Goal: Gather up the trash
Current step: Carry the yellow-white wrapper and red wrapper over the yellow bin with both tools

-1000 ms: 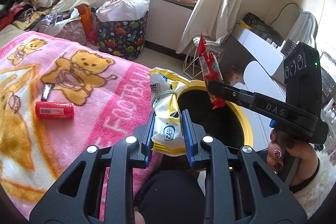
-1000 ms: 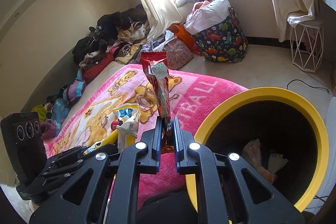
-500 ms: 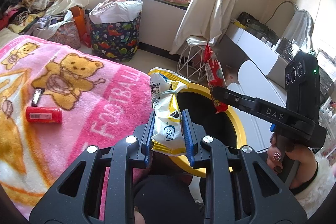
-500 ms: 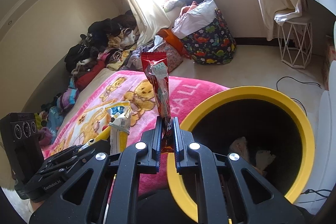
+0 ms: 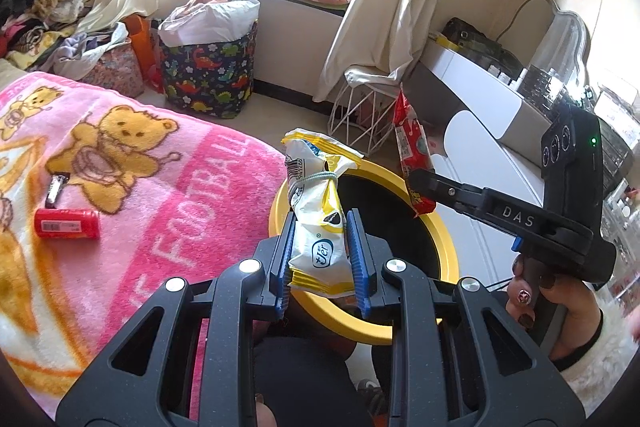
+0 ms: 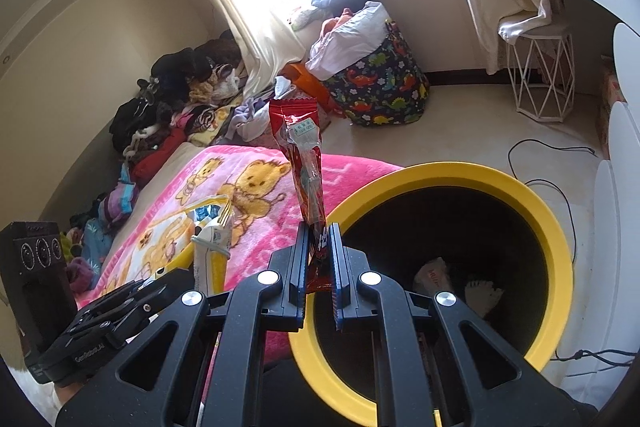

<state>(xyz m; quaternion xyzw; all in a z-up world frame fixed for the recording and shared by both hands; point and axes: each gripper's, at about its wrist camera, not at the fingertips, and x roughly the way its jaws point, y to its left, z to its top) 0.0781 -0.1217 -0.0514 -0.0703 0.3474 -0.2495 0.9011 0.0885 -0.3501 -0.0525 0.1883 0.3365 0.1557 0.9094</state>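
A pink bear blanket (image 5: 120, 155) fills the left of the left wrist view. At its lower right edge stands the bin (image 6: 536, 211), yellow-rimmed and black inside, with a few scraps already at the bottom. The left gripper (image 5: 320, 247) is clamped on a yellow and white snack bag (image 5: 316, 203) (tied with a band), held over the near rim. The right gripper (image 6: 319, 259) pinches a red wrapper (image 6: 304, 155) upright at the bin's left rim. The step in hand looks like carrying both pieces to the drop. Next, each should sit squarely over the opening before its jaws part. A small red tube (image 5: 66, 223) lies on the blanket at left, likely the next pickup.
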